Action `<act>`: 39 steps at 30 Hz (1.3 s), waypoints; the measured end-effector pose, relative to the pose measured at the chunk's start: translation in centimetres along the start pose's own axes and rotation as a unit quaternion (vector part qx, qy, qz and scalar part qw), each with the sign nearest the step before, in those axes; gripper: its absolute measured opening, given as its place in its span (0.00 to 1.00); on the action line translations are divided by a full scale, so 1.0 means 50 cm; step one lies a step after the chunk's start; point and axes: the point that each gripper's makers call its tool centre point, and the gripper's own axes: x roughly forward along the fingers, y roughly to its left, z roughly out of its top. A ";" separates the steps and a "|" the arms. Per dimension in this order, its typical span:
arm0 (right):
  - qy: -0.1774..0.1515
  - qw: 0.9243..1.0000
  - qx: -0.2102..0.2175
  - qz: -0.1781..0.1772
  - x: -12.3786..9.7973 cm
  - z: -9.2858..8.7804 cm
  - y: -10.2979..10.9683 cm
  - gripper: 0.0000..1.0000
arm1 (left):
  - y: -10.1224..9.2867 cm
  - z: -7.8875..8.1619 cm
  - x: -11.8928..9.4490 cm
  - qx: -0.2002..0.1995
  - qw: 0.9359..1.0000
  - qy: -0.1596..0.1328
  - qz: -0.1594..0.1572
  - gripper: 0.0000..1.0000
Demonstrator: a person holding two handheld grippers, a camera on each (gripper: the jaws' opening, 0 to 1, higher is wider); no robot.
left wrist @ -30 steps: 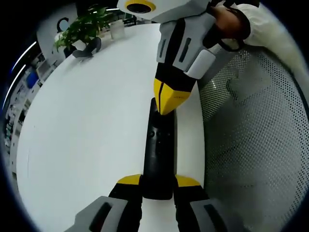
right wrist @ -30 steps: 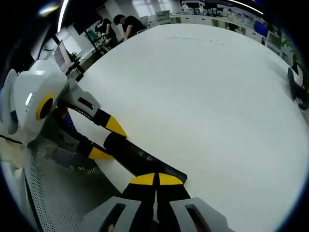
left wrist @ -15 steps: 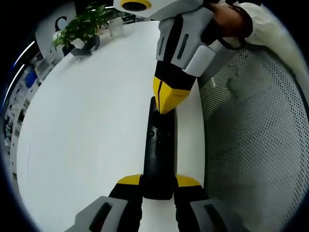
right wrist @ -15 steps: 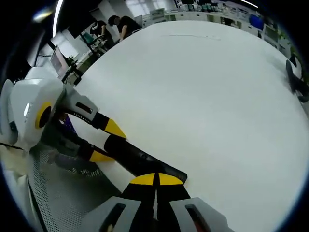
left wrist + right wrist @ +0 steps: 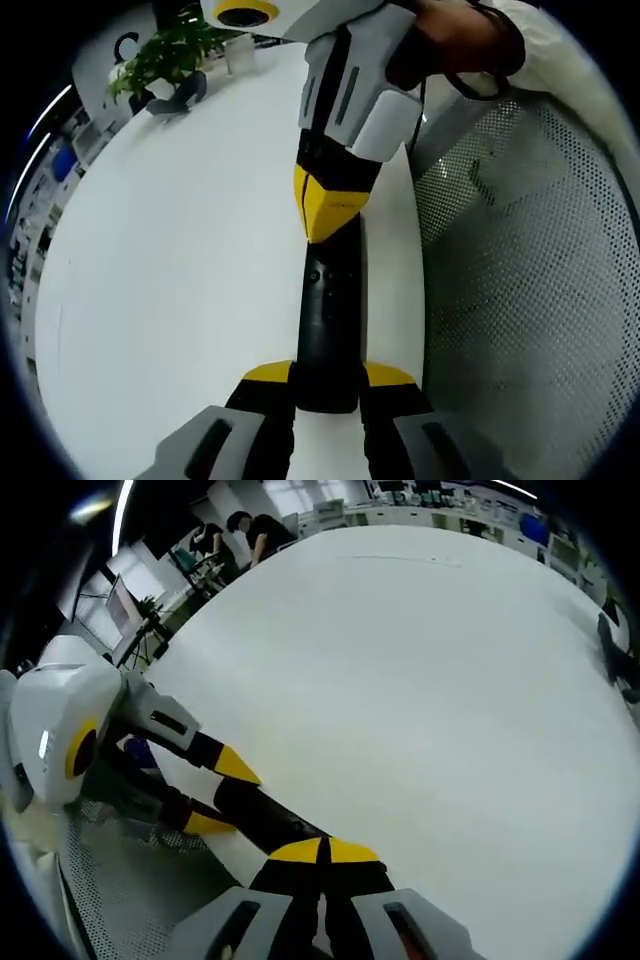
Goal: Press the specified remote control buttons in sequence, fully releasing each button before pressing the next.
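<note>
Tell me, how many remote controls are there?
1. The black remote control lies near the white table's edge, held by the left gripper, with the right gripper above its far end.

Remote control [image 5: 328, 320]: black plastic, smooth, with a dull sheen. Counter [image 5: 180, 250]: white, smooth, matt surface. Left tool [image 5: 328, 385] and right tool [image 5: 322, 222]: yellow tips and black sections of matt plastic; pale grey shells of smooth plastic with a slight gloss. Chair panel [image 5: 520, 260]: white perforated mesh. Sleeve [image 5: 575, 70]: white cloth.
</note>
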 end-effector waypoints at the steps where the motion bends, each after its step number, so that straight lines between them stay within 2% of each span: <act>1: 0.001 1.000 -0.001 0.003 0.001 0.000 0.002 0.00 | 0.000 0.000 0.000 0.000 1.000 0.000 0.000 0.22; 10: 0.014 1.000 -0.009 0.003 0.004 -0.003 0.007 0.00 | 0.000 0.000 -0.001 -0.001 1.000 -0.001 -0.001 0.23; 14: 0.020 0.998 -0.059 -0.018 0.008 -0.004 0.007 0.00 | 0.000 0.000 -0.001 -0.001 1.000 0.001 -0.003 0.22; 16: 0.017 0.998 -0.063 -0.022 0.009 -0.005 0.008 0.00 | 0.000 0.000 -0.002 0.000 1.000 0.001 -0.004 0.22; 27: 0.007 0.999 -0.040 -0.017 0.008 -0.003 0.001 0.00 | 0.001 0.000 -0.002 -0.004 1.000 -0.001 -0.003 0.22; 33: 0.001 0.998 -0.056 -0.023 0.010 -0.003 0.003 0.00 | 0.001 0.000 -0.002 -0.005 1.000 0.000 -0.002 0.22; 39: -0.008 0.999 -0.034 -0.015 0.008 -0.001 0.001 0.00 | 0.001 0.000 -0.002 -0.007 1.000 -0.002 0.000 0.22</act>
